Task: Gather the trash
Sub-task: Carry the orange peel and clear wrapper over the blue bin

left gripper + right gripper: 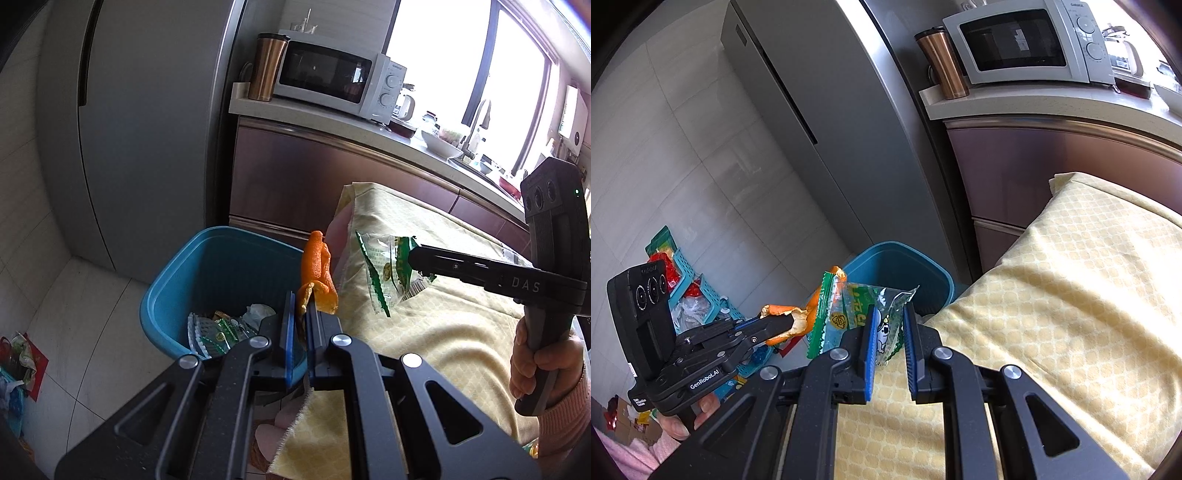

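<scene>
My left gripper (300, 314) is shut on an orange peel (317, 273) and holds it beside the rim of the blue trash bin (177, 280); the peel also shows in the right wrist view (792, 321). The bin holds several wrappers (221, 332). My right gripper (888, 317) is shut on a green and clear snack wrapper (849, 314), held above the table edge near the bin (923, 269). In the left wrist view the right gripper (415, 258) pinches that wrapper (384, 273) over the yellow tablecloth (424, 332).
A grey fridge (140, 129) stands behind the bin. A counter (332, 118) carries a microwave (332, 77) and a copper tumbler (267, 66). A teal basket with clutter (690, 291) sits on the tiled floor at the left.
</scene>
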The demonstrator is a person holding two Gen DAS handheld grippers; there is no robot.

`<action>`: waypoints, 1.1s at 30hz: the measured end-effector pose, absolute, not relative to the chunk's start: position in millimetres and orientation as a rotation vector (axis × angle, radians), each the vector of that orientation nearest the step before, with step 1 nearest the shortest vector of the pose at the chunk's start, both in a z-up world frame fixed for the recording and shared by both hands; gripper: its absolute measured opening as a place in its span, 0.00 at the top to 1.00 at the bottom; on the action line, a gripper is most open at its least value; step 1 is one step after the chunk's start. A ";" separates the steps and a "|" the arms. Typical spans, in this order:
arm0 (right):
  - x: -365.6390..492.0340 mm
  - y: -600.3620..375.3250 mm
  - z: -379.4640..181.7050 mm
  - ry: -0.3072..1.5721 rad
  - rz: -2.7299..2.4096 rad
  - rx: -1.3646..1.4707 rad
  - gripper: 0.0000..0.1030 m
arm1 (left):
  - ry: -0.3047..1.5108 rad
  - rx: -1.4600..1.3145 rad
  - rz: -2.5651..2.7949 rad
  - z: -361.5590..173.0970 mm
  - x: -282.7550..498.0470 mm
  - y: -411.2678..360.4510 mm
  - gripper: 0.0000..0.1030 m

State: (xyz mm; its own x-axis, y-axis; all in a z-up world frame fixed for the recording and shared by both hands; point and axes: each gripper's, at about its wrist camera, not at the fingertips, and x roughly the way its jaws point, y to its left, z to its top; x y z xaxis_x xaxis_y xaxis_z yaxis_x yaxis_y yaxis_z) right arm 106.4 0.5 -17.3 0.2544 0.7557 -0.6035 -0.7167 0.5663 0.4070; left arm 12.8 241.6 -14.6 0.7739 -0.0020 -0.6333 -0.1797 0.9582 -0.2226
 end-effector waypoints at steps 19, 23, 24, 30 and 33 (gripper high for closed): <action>105.1 11.3 -21.0 0.862 0.998 0.034 0.88 | 0.692 -0.295 0.118 -19.2 12.2 248.2 0.95; 105.2 14.8 -22.2 0.864 0.996 0.029 0.88 | 0.697 -0.298 0.122 -22.1 12.8 249.8 0.95; 105.2 15.6 -22.4 0.865 0.996 0.027 0.88 | 0.698 -0.300 0.124 -22.5 12.8 249.2 0.95; 106.1 22.2 -24.6 0.873 0.998 0.017 0.88 | 0.705 -0.307 0.131 -26.1 16.2 250.7 0.95; 106.4 25.5 -26.0 0.876 0.999 0.011 0.88 | 0.707 -0.310 0.132 -27.4 17.0 252.5 0.95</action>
State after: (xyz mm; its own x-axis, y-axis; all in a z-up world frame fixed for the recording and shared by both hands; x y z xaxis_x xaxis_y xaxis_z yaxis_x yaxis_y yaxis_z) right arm 106.4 25.5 -26.0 0.2400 0.7341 -0.6351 -0.7257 0.5703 0.3849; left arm 17.0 252.5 -27.4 0.7545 0.0148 -0.6561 -0.2230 0.9461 -0.2350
